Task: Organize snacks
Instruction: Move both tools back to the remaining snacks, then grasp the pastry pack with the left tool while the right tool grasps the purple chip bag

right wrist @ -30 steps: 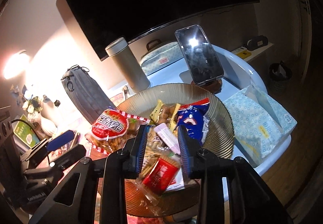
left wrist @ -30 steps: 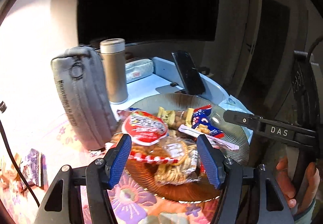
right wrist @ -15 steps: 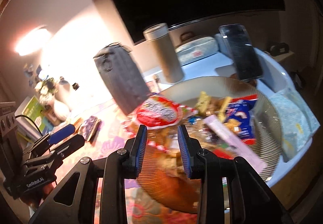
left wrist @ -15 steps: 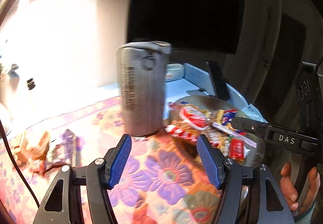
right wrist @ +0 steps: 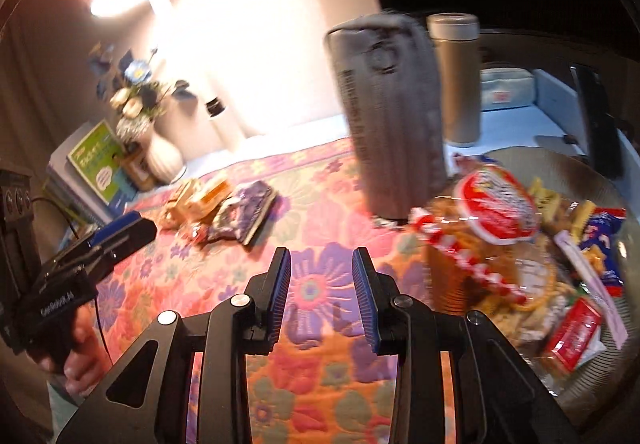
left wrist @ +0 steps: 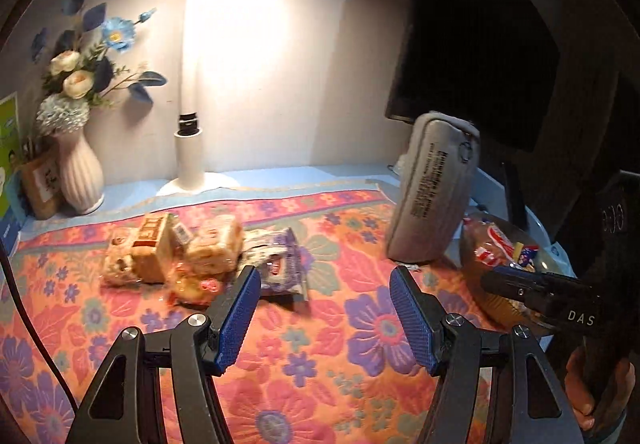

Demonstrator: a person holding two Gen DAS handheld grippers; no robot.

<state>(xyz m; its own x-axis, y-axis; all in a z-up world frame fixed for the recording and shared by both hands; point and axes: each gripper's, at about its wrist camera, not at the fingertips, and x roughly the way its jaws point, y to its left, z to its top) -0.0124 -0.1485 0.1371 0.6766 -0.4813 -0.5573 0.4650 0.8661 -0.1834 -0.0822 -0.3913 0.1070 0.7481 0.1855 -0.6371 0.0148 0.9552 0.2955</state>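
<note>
Left claw (left wrist: 324,310): blue pads spread wide, nothing between them, hovering over floral cloth (left wrist: 320,344) on table. Just beyond its left pad, purple snack packet (left wrist: 276,268), touching pile of bread-like snack packs (left wrist: 172,256) further left. Further back, white vase of flowers (left wrist: 80,180) and lamp base (left wrist: 190,160) by wall. Right claw (right wrist: 322,298): pads parted by a narrow gap, gripping nothing, above same cloth. To its right, glass plate (right wrist: 572,168) heaped with snacks, red-lidded pack (right wrist: 496,208) on top; grey pouch (right wrist: 392,116) upright beside plate, metal flask (right wrist: 458,80) behind.
</note>
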